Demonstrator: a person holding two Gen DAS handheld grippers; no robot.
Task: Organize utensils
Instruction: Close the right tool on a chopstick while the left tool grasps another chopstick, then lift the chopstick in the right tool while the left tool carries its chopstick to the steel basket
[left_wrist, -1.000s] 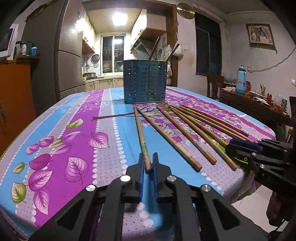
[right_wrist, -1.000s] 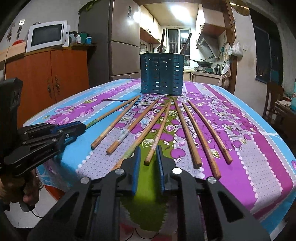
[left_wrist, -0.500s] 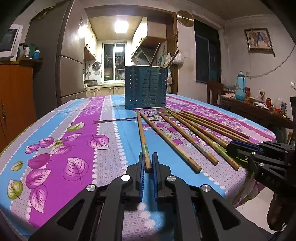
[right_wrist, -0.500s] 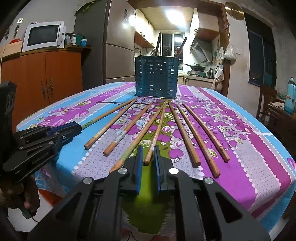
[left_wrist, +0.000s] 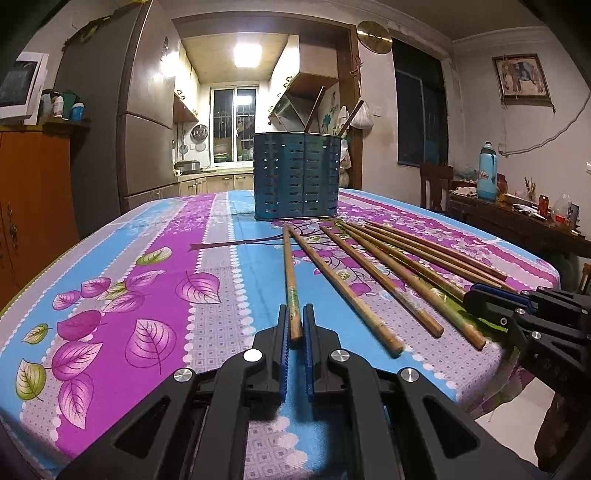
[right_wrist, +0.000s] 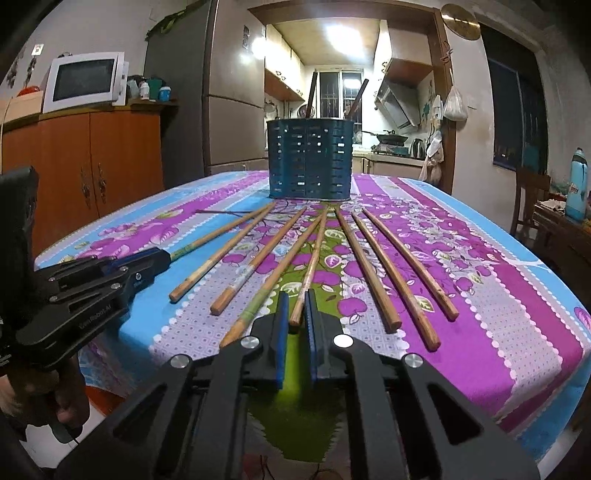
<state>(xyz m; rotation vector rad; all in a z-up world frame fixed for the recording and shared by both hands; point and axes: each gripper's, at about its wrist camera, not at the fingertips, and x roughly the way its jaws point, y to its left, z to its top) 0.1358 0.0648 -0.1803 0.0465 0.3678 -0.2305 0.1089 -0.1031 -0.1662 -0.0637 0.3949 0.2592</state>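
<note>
Now both grippers, left (left_wrist: 295, 325) and right (right_wrist: 295, 314), had clamped jaws onto chopsticks (left_wrist: 291, 291) (right_wrist: 308, 273) before the holder (right_wrist: 309, 158), ready for lifting.

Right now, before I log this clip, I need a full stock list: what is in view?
Chopsticks: eight, tan wood, fanned flat on the tablecloth before the holder.
Holder: one, dark blue, slotted, far middle of the tablecloth.
Utensil handles: two, dark, standing in the holder.
Tablecloth: one, purple-blue floral.
Microwave: one, white, on the orange cabinet.
Bottle: one, light blue, far right.
Left gripper: one, black, blue pads, shut on the leftmost chopstick.
Right gripper: one, black, blue pads, shut on a middle chopstick.
</note>
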